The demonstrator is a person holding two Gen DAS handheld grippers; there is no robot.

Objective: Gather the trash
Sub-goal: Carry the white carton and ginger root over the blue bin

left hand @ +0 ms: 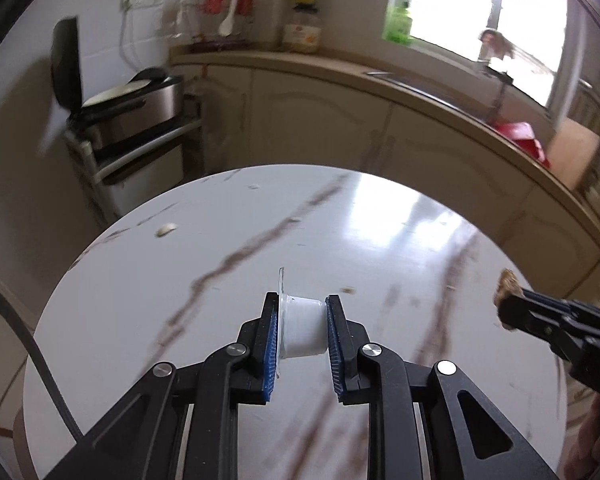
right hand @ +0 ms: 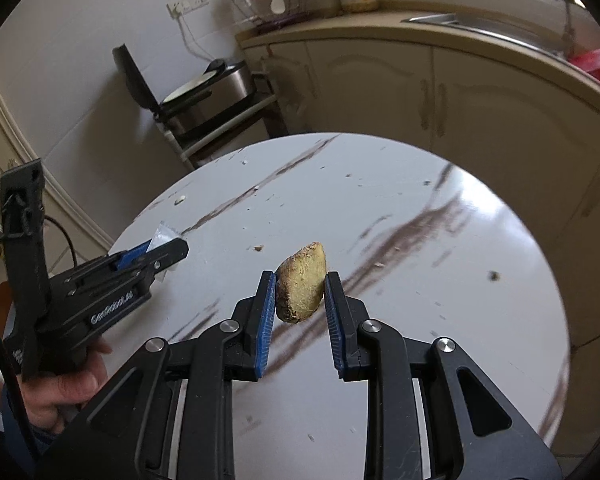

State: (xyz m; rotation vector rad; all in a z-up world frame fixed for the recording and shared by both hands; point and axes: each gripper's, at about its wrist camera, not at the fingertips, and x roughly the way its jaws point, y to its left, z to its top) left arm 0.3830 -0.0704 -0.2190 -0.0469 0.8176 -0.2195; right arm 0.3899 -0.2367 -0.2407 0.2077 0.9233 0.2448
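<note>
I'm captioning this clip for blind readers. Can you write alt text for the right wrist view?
The right gripper pinches a brownish food scrap above a round white marble table strewn with crumbs. At left, a hand holds the left gripper, with a foil lid showing at its tip; kitchen cabinets stand behind.

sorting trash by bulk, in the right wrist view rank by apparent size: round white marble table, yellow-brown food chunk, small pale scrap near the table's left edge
1. round white marble table
2. yellow-brown food chunk, though nearness to the camera enlarges it
3. small pale scrap

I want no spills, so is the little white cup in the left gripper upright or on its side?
On its side. The white cup lies sideways between the left gripper's fingers, rim and peeled foil lid against one pad, base against the other. Contents cannot be seen.
</note>
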